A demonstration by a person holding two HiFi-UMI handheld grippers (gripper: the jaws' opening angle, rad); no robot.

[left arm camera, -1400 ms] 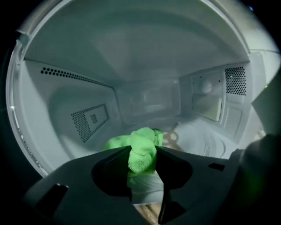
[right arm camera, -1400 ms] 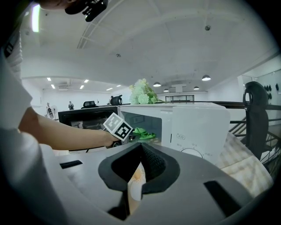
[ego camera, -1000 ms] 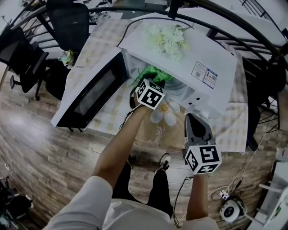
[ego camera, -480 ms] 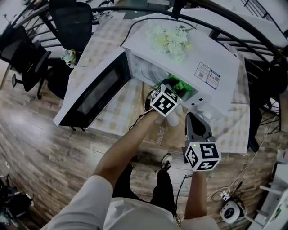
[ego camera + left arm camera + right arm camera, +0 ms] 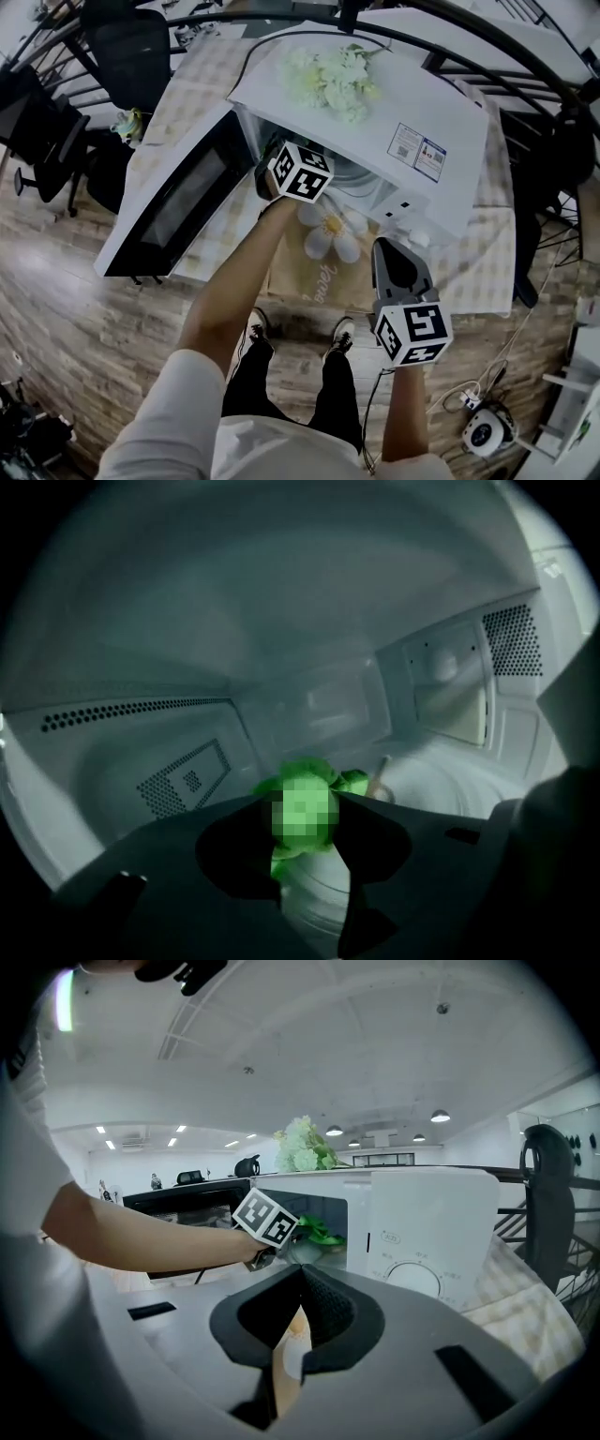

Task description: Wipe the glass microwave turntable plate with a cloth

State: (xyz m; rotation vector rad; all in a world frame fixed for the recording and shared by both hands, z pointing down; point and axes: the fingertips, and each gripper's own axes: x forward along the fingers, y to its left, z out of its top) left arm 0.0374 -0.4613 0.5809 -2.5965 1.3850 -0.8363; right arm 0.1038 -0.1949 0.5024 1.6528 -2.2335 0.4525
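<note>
My left gripper point(image 5: 305, 806) is inside the white microwave point(image 5: 412, 103), shut on a bright green cloth point(image 5: 354, 782) bunched between its jaws. The cloth rests low over the glass turntable plate point(image 5: 441, 794) on the cavity floor. From the head view only the left gripper's marker cube point(image 5: 300, 172) shows at the oven mouth; the cloth and plate are hidden there. My right gripper point(image 5: 302, 1274) hangs outside, in front of the control panel, shut with nothing in it. The right gripper view also catches the cloth point(image 5: 319, 1232) in the oven opening.
The microwave door point(image 5: 173, 202) stands swung open to the left. White flowers point(image 5: 333, 80) lie on top of the oven. A flower-print mat point(image 5: 323, 248) covers the checked tablecloth in front. Black chairs point(image 5: 122, 47) stand at the far left, and wooden floor lies below.
The left gripper swept to the right side of the oven mouth, then back left and deeper in. The cloth is no longer seen from the head view. The right gripper stays put.
</note>
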